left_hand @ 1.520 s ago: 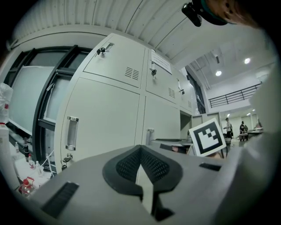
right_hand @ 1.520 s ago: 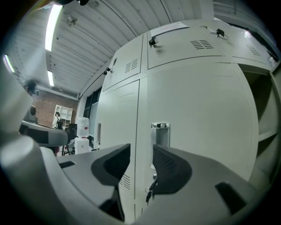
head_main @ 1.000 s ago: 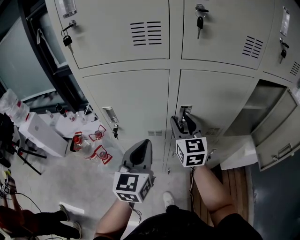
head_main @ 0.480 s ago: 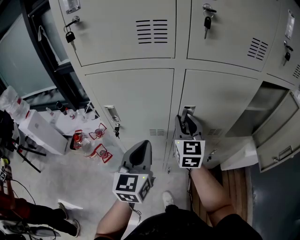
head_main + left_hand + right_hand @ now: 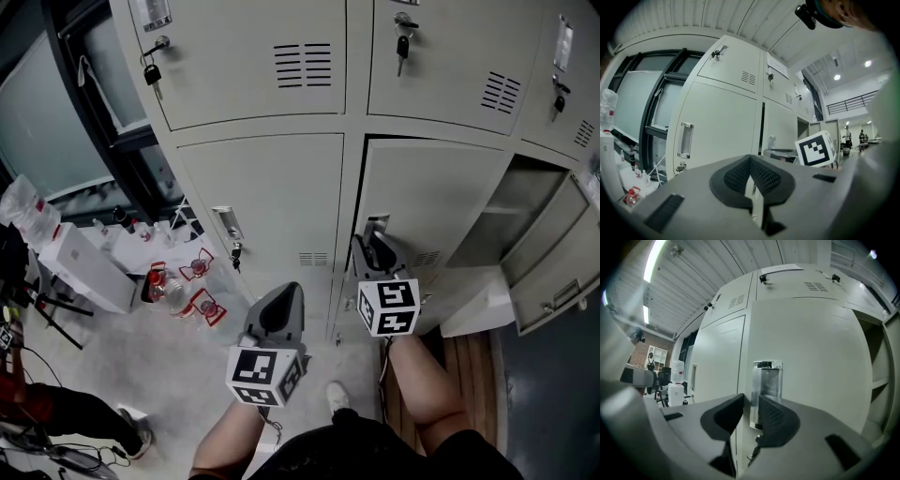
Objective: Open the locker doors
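- Two tongs point level at the lockers.
- Right tongs: the jaws have just been closing and now clamp the left edge of the chrome handle, which stands upright between the pads.
- That handle sits on the lower middle door, straight ahead of the right tongs. A dark gap along the door's top and left edge shows it slightly ajar.
- Left tongs: the jaws are together with nothing between the pads. They are held clear of the lockers, just left of the right tongs and further back from the doors.
- Ahead of the left tongs and a little to their left is the left door, closed. It carries the left handle, with a key hanging just under it.
- Right of the right tongs is the open locker, its own door swung wide.
- Above both tongs the upper doors are shut, each with a key hanging in its lock.
- Well to the left of the left tongs, on the floor, are some bottles and a white box.
- Below and between the tongs a shoe rests on the floor.
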{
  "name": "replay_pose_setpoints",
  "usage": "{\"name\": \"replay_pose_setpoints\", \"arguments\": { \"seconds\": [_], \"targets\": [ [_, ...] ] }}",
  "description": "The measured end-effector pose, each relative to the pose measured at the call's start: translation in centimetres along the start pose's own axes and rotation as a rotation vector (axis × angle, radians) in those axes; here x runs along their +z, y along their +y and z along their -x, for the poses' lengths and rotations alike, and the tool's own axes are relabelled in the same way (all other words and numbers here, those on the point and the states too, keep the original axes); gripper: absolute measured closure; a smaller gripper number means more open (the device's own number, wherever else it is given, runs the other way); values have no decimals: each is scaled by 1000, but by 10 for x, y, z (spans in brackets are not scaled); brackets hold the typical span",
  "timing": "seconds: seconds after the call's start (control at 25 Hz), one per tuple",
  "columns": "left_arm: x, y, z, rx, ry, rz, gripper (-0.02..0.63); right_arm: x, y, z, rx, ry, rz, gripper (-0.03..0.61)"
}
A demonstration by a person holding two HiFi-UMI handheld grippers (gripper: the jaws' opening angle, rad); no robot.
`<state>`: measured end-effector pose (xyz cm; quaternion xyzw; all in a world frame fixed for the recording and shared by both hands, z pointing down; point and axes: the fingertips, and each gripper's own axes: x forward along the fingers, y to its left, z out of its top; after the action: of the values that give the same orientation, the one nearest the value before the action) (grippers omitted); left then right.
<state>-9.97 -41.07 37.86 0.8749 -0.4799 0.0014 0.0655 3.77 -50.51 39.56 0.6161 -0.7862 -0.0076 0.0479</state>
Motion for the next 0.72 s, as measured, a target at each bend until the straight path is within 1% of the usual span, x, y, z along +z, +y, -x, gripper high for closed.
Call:
{"name": "replay_pose_setpoints", "arguments": {
  "seconds": [0.16, 0.72],
  "targets": [
    [1, -12, 5, -26, -4, -6, 614, -1, 4, 15, 43, -1, -4, 479],
    [-3, -54, 23, -116, -2, -16, 613, -4, 8, 78, 251, -53, -4, 479]
  ]
}}
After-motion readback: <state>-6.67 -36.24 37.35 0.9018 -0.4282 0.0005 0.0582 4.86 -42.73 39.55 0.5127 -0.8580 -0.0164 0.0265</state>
